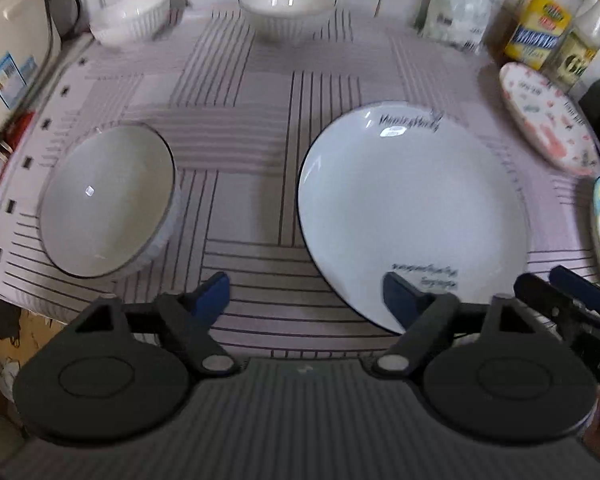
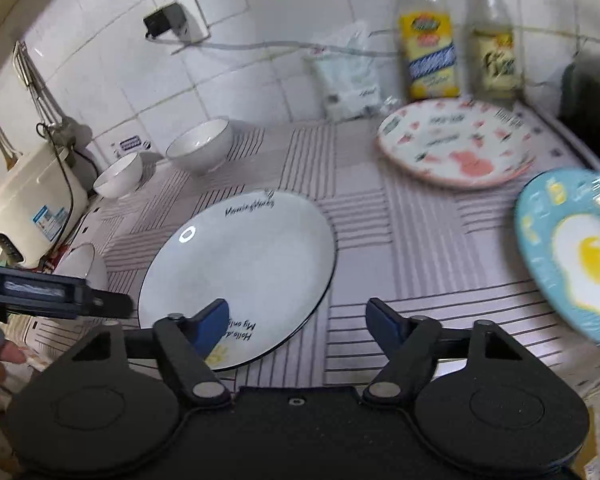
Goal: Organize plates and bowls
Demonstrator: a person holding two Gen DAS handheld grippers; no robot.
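Observation:
A large white plate (image 1: 412, 208) with a dark rim and writing lies mid-table; it also shows in the right wrist view (image 2: 240, 268). A dark-rimmed bowl (image 1: 108, 200) sits at the left. Two white ribbed bowls (image 1: 288, 6) (image 1: 132, 18) stand at the back. A pink patterned plate (image 2: 456, 146) and a blue fried-egg plate (image 2: 576, 256) lie at the right. My left gripper (image 1: 306, 296) is open and empty at the near table edge, its right finger over the white plate's rim. My right gripper (image 2: 298, 320) is open and empty, its left finger over that plate's near rim.
The table has a striped cloth (image 1: 240, 152). Two oil bottles (image 2: 426, 36) and a plastic bag (image 2: 350, 76) stand against the tiled back wall. A white rice cooker (image 2: 32, 200) sits at the far left. A dark appliance (image 2: 592, 104) is at the right.

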